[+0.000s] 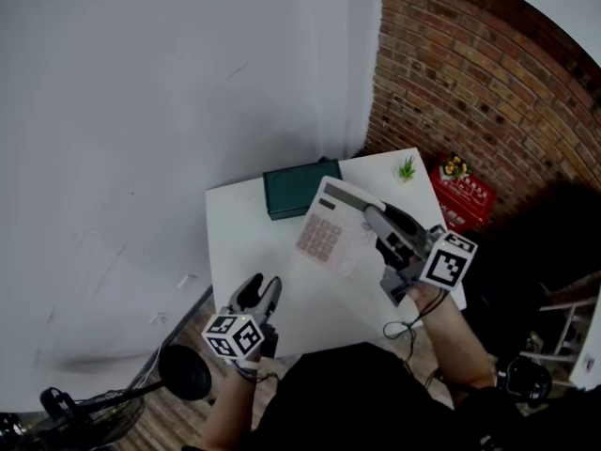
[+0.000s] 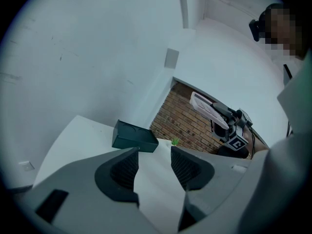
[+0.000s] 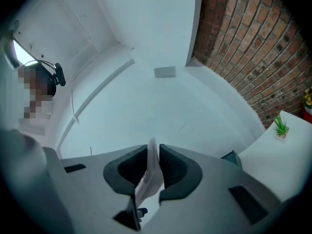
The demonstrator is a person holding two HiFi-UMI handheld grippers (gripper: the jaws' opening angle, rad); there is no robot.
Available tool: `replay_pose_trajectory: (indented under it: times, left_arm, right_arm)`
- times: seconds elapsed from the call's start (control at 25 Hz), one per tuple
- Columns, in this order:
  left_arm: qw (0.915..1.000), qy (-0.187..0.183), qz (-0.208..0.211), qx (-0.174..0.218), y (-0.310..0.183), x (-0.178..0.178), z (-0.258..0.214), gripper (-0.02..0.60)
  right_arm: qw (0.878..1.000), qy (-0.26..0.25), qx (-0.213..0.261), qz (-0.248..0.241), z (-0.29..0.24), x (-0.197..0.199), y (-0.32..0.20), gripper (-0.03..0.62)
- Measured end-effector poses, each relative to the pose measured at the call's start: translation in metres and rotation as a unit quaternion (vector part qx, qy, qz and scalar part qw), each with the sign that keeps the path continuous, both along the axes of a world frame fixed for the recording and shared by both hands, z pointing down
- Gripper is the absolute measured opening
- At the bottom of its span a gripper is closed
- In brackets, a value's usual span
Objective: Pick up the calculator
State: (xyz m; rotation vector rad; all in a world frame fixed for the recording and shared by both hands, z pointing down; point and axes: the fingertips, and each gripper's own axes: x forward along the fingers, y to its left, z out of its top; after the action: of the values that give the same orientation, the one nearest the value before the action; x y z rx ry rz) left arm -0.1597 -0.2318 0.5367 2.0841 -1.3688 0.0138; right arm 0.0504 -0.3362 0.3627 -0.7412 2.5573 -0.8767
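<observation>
Head view shows the right tool (image 1: 376, 216) holding the calculator (image 1: 329, 228) tilted above the worktop (image 1: 244, 242); left gripper view, the left tool (image 2: 153, 167) wide, empty; right gripper view, jaws pinching its edge, so the lift looks nearly done, needing steadiness.

We recorded a white, square worktop (image 1: 254, 242) set into the corner where a white wall met a brick wall. Two items lay directly on it. A dark green box (image 1: 302, 188) sat at the far edge, close to the white wall. A small green plant (image 1: 407, 168) stood at the far right corner, near the brick wall.
</observation>
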Motion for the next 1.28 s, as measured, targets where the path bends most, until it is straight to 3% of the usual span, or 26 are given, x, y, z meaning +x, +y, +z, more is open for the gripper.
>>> replay_pose_trajectory:
  times: [0.72, 0.84, 1.04, 1.28]
  left_arm:
    - [0.9997, -0.01, -0.011, 0.02, -0.009, -0.018, -0.019, 0.204]
    - [0.9995, -0.013, -0.012, 0.026, -0.01, -0.021, -0.023, 0.204]
    - [0.9996, -0.01, -0.009, 0.023, -0.01, -0.021, -0.023, 0.204]
    - [0.9998, -0.007, -0.007, 0.018, -0.007, -0.021, -0.02, 0.204]
  right_arm:
    - [1.0, 0.005, 0.013, 0.002, -0.012, 0.0, 0.006, 0.071]
    - [1.0, 0.007, -0.003, 0.013, -0.004, 0.003, 0.007, 0.071]
    - [1.0, 0.017, 0.011, 0.005, -0.01, -0.003, 0.011, 0.071]
    - [1.0, 0.01, -0.006, 0.012, -0.003, -0.001, 0.013, 0.071]
